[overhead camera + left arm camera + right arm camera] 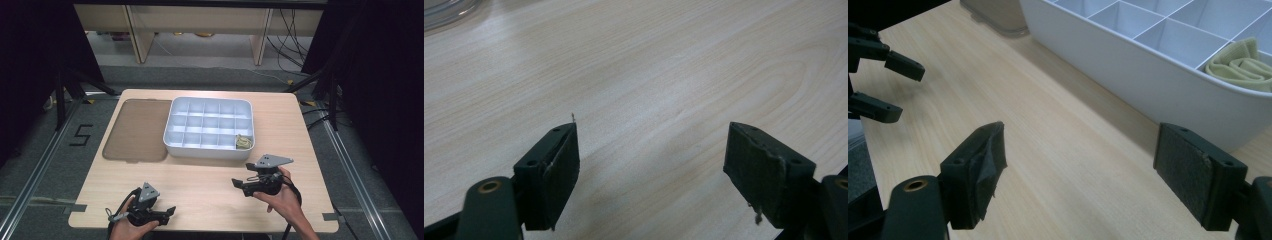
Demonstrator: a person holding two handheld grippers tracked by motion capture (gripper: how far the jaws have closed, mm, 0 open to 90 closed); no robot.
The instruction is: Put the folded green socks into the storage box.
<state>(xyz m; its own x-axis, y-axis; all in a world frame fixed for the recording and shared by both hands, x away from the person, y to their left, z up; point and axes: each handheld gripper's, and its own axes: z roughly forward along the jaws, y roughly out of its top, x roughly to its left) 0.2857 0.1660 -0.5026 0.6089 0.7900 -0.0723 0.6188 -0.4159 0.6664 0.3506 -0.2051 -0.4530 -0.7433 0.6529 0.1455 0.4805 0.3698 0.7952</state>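
Scene: wooden table (210, 185); white divided tray (172, 131) set at centre; brown lid (135, 130) laid flat just left of it.
Item: folded yellow-green cloth (1240, 65) noted in tray's near right corner cell; also seen at (243, 142).
Left gripper (169, 212): jaws seen wide apart, nothing between; held low over bare table near front edge.
Right gripper (236, 185): jaws seen wide apart, empty; held just in front of tray, near cloth's cell.
Handling (judged): cloth prob. light, soft, limp; not fragile, not slippery. Shape likely lost if lifted by one edge.
Grip pt (judged): top fold at middle to be pinched from above, since cell walls leave little side room.
Risk (judged): pad may catch on divider; fold may unroll.
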